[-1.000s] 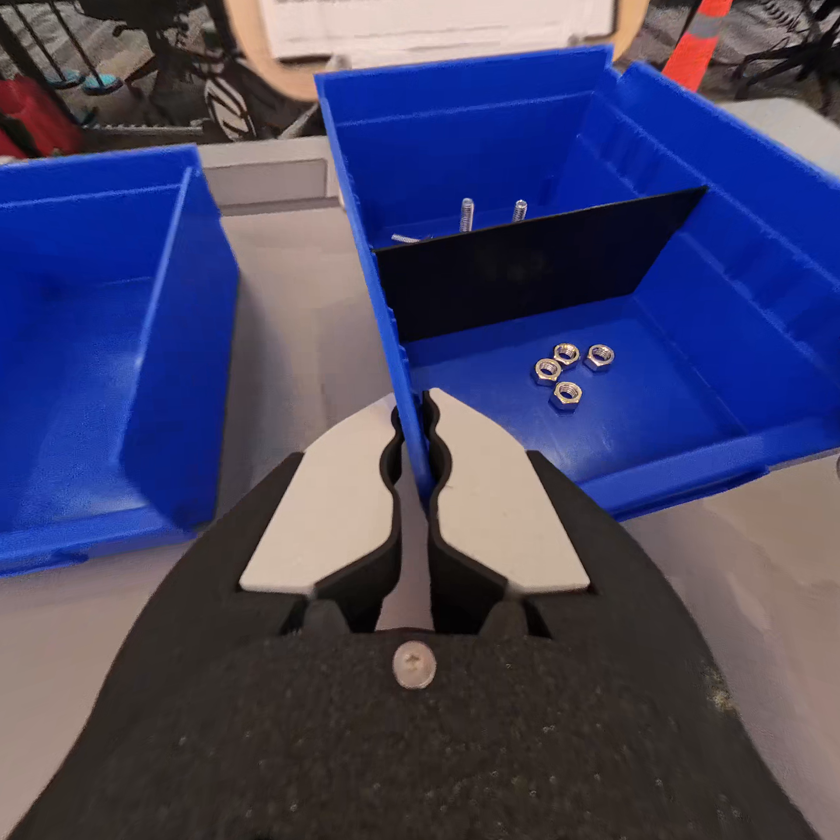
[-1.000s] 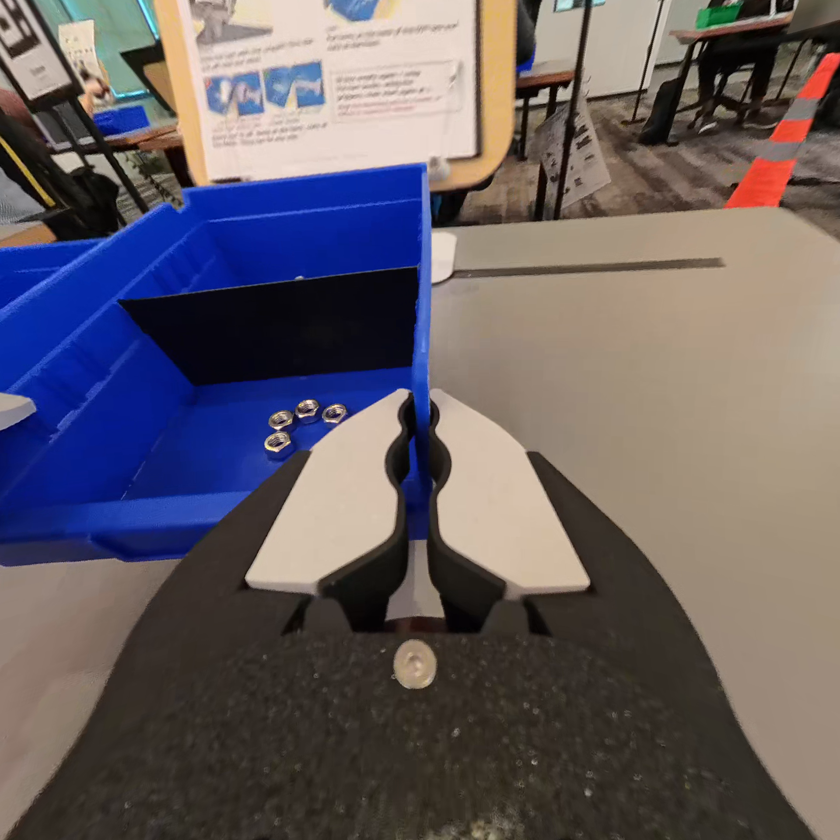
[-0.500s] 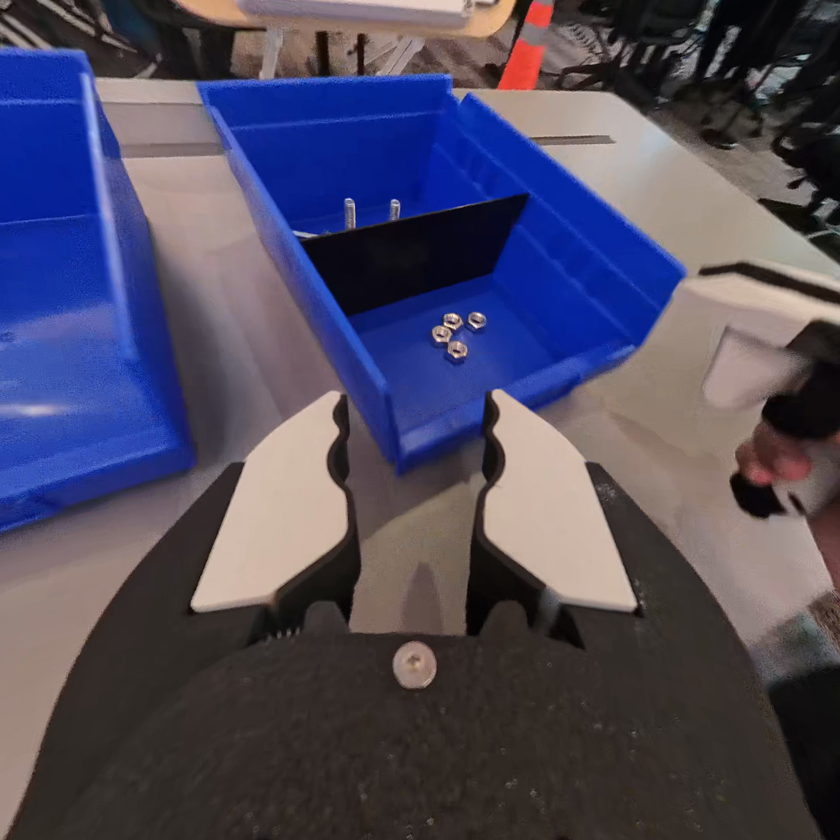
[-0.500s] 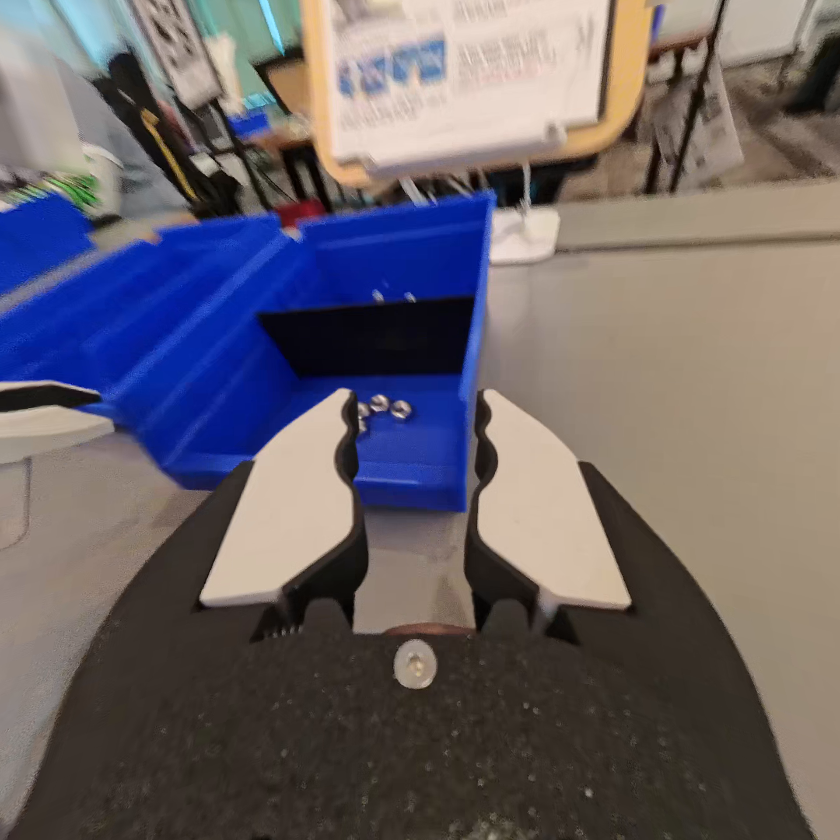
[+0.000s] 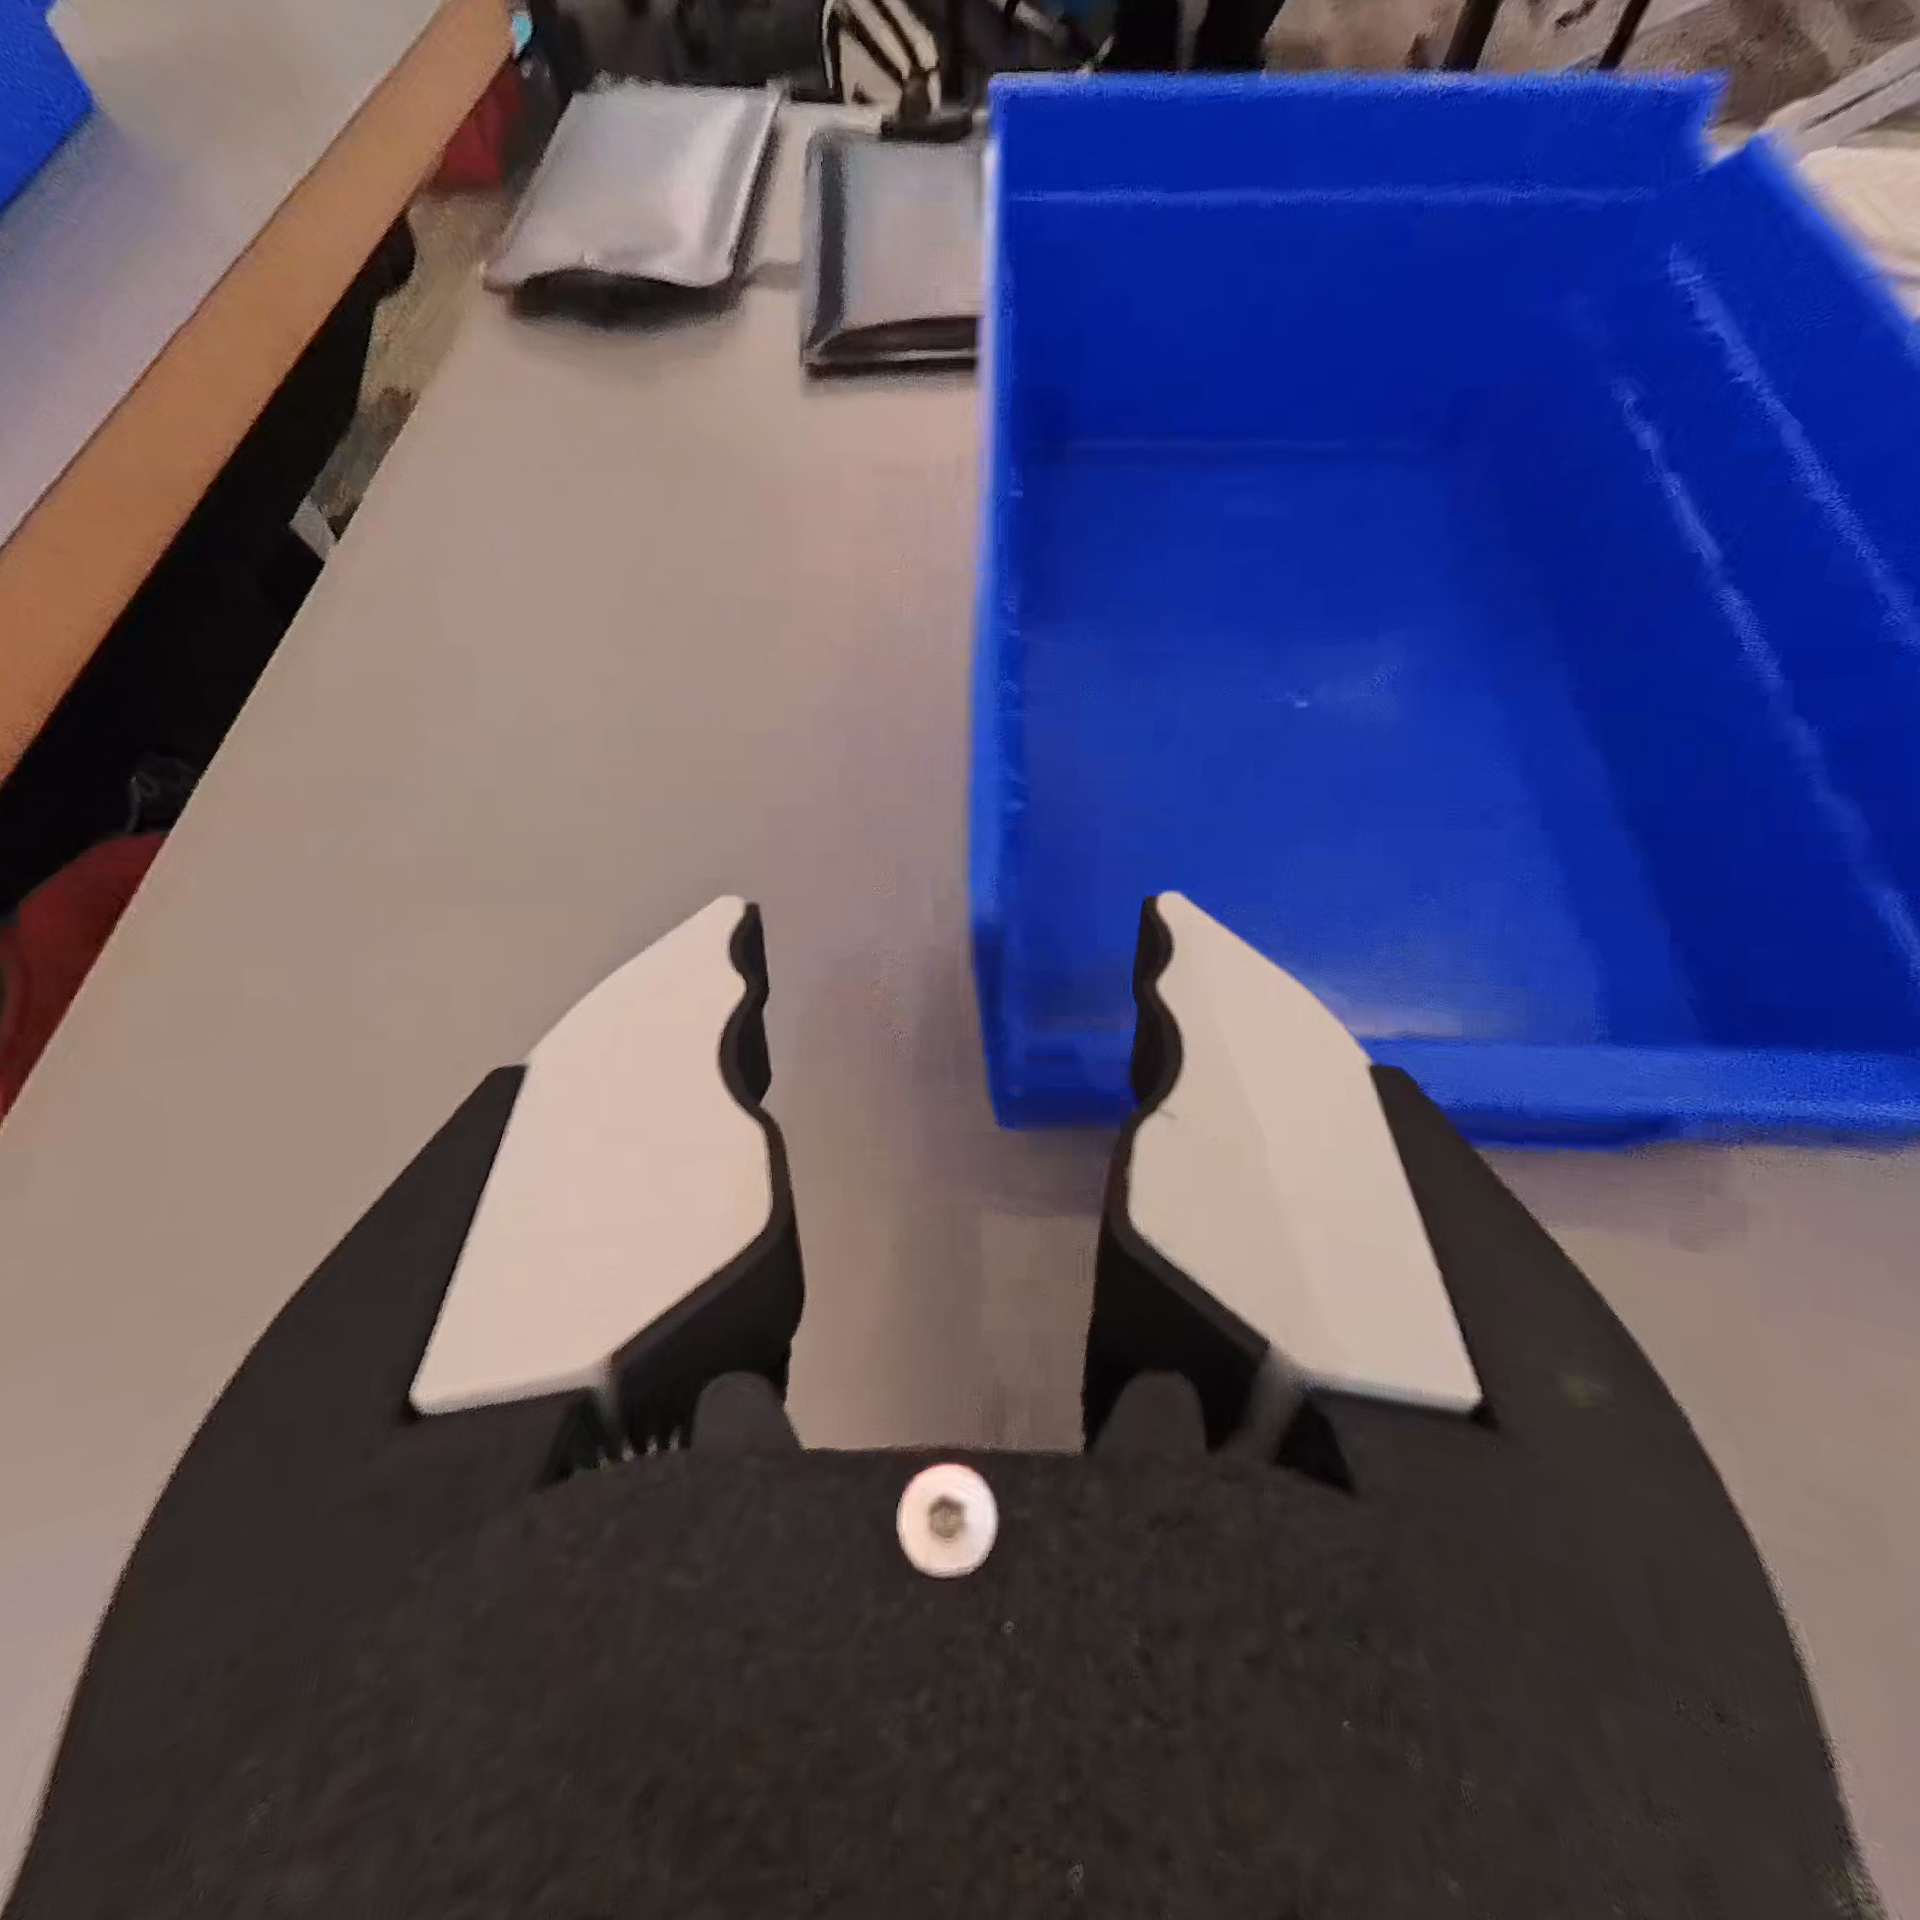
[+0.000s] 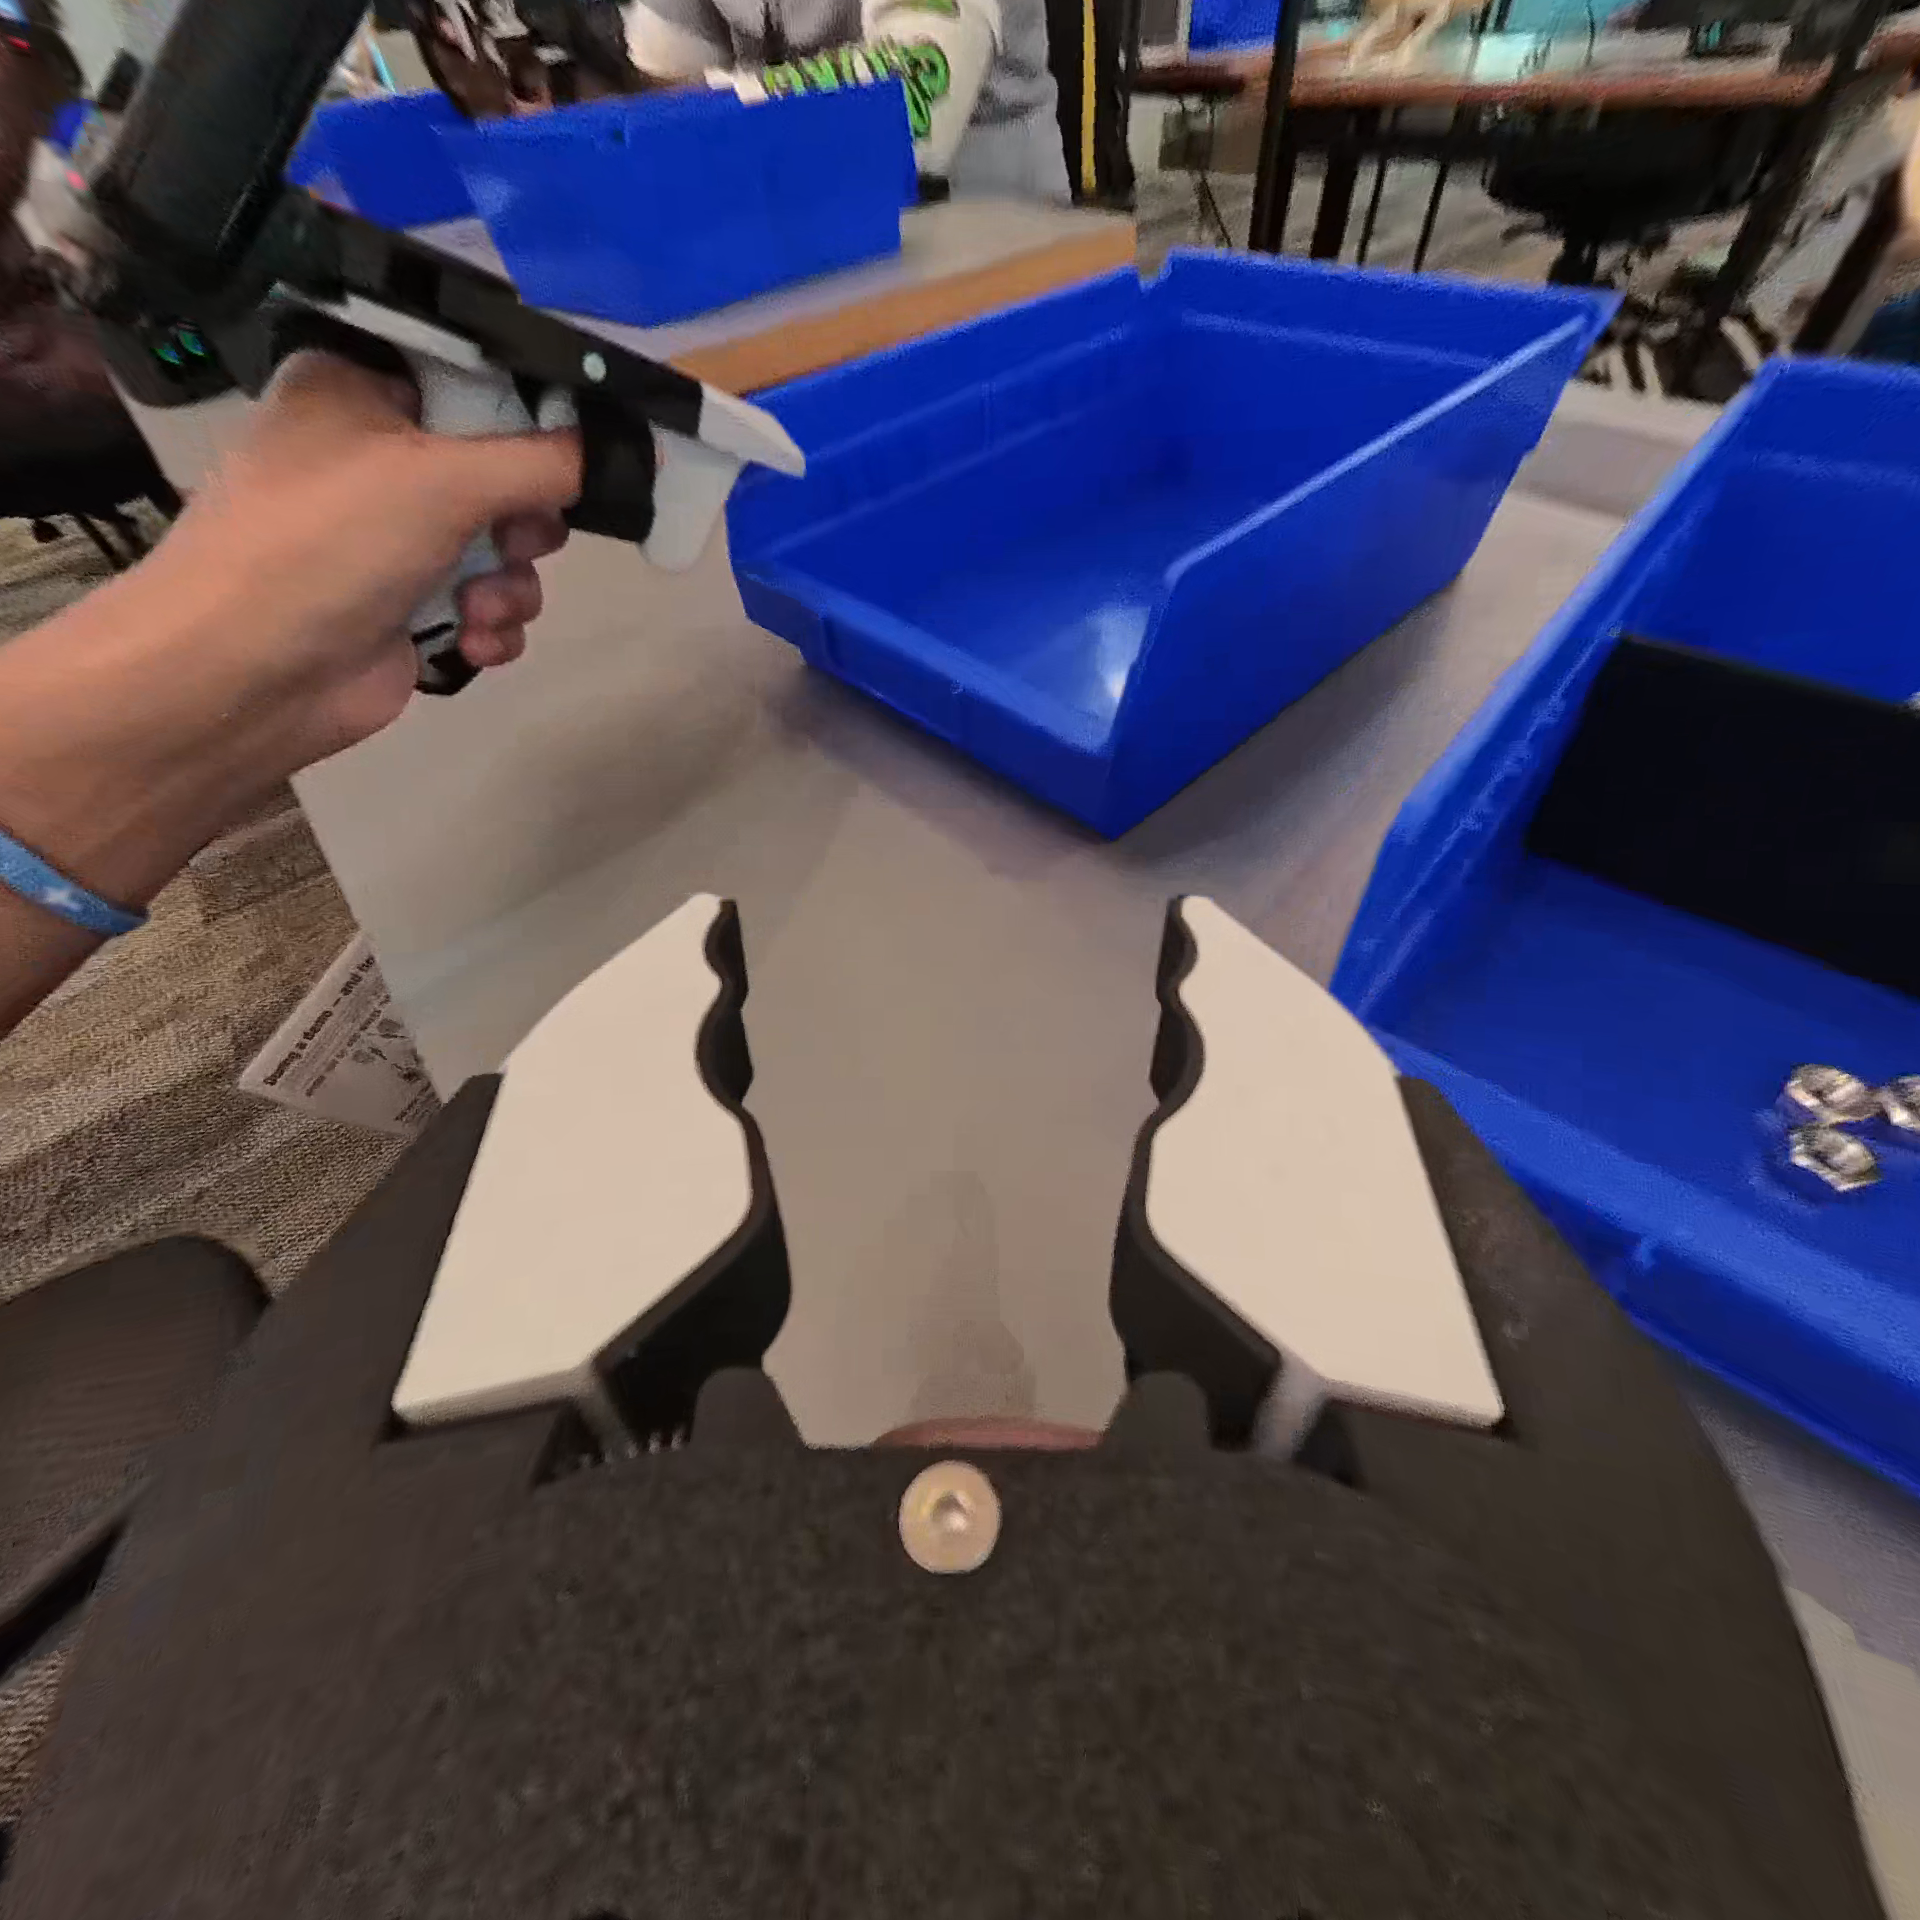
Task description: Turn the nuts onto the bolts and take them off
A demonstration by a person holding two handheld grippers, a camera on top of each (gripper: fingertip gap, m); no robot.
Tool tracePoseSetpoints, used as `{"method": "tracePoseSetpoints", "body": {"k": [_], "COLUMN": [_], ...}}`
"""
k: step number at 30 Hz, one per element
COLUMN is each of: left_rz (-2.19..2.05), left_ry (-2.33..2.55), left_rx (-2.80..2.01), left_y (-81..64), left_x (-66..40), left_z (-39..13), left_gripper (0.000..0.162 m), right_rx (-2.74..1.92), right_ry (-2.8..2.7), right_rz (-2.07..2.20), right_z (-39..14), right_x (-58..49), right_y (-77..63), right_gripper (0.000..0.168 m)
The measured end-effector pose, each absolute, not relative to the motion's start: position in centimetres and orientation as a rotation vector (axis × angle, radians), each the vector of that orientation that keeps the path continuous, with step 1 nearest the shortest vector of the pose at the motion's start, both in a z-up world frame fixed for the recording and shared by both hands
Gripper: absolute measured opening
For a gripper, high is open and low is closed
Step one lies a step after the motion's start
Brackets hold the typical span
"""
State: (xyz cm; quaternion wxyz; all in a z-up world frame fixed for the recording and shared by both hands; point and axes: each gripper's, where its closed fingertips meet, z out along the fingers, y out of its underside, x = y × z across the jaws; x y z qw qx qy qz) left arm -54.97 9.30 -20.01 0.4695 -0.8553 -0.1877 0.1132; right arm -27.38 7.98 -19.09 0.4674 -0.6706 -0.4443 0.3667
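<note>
Both grippers swung left (fingers apart), nuts (image 6: pixel 1834 1127) untouched.

The nuts (image 6: pixel 1844 1127) are blurred and partly cut by the right edge, their number unclear, the divided bin (image 6: pixel 1621 1049) around them is also cut there, and behind its black divider (image 6: pixel 1756 800) nothing shows.
</note>
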Motion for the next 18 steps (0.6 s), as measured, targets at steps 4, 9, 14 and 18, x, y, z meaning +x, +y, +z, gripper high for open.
{"method": "tracePoseSetpoints", "body": {"k": [4,9,14,18], "left_rz": [0.063,0.097,0.158,0.133], "left_ry": [-0.444,-0.49,-0.532,-0.521], "left_rx": [-2.112,-2.081,-2.01,-1.998], "left_y": [11.1,7.5,1.4,-2.4], "left_x": [-54.9,-52.4,-47.6,-43.5], "left_z": [-21.2,-21.2,-21.2,-21.3], "left_gripper": [0.002,0.003,0.004,0.006], "right_rx": [-1.733,-1.771,-1.779,-1.779], "right_ry": [-1.065,-1.026,-0.997,-0.966], "right_rz": [0.846,0.818,0.856,0.784], "right_z": [-20.6,-21.2,-21.3,-21.7], "right_x": [-28.6,-29.1,-30.0,-30.1], "right_y": [8.8,9.6,8.6,8.1], "right_gripper": [0.077,0.076,0.076,0.06]}}
